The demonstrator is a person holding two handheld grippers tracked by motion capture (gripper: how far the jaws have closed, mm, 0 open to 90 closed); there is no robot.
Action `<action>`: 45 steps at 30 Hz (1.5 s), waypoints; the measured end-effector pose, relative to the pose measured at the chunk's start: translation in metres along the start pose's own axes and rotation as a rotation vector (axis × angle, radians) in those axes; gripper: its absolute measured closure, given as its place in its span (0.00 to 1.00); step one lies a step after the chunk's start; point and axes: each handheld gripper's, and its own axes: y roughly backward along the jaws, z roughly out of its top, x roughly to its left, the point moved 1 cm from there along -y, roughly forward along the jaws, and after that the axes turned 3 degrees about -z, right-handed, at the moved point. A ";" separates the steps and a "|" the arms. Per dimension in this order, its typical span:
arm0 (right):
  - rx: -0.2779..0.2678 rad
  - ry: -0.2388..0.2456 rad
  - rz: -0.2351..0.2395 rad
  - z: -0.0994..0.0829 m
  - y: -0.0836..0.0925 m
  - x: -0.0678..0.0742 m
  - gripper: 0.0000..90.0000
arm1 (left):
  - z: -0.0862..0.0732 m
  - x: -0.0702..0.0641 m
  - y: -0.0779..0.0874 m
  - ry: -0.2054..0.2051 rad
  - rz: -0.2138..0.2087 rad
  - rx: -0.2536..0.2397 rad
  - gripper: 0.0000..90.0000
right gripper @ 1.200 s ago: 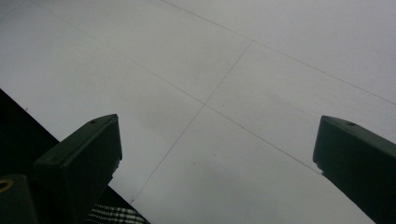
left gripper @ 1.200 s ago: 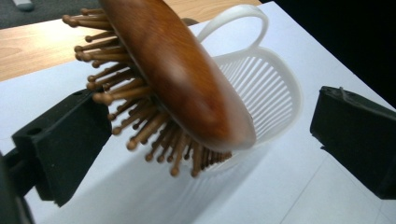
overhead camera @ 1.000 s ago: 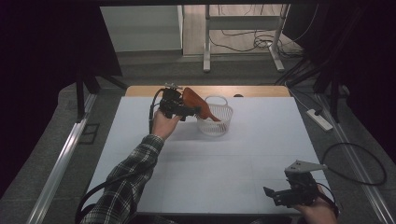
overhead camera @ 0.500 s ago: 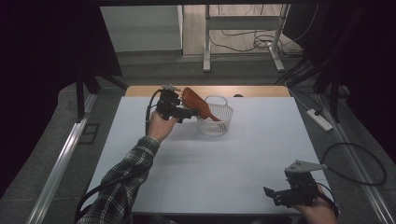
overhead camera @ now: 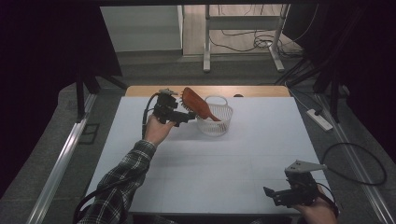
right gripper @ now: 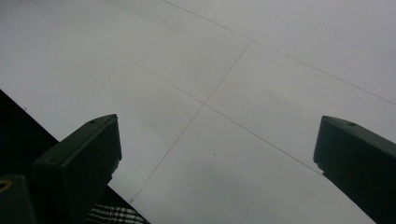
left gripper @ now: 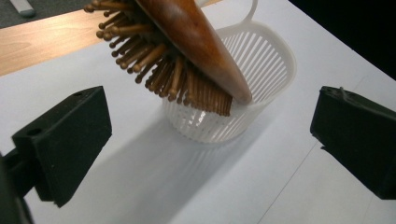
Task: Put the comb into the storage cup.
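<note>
The wooden hairbrush (left gripper: 187, 51) leans handle-down in the white basket (left gripper: 261, 79), bristles toward the left gripper (left gripper: 210, 140), whose jaws stand wide apart just short of it. The right gripper (right gripper: 215, 163) hovers open-jawed over the bare white table (right gripper: 261, 70), well apart.

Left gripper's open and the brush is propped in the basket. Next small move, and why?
Probably back the left gripper straight away from the basket. Its jaws stand wide apart with nothing between them, and the hairbrush already leans with its narrow end inside the basket, bristles down over the rim. A clean retreat avoids knocking the brush out.

White table (overhead camera: 224, 172) with white slatted basket (overhead camera: 215, 125) near far edge
</note>
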 end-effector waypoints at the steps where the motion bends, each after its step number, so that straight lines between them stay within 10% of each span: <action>1: -0.001 0.001 0.000 0.000 0.000 0.000 0.01 | -0.001 0.000 0.000 0.000 -0.001 0.001 0.00; 45: 0.000 0.006 -0.008 0.000 0.000 0.002 0.01 | -0.051 -0.015 0.026 -0.068 -0.011 0.013 0.00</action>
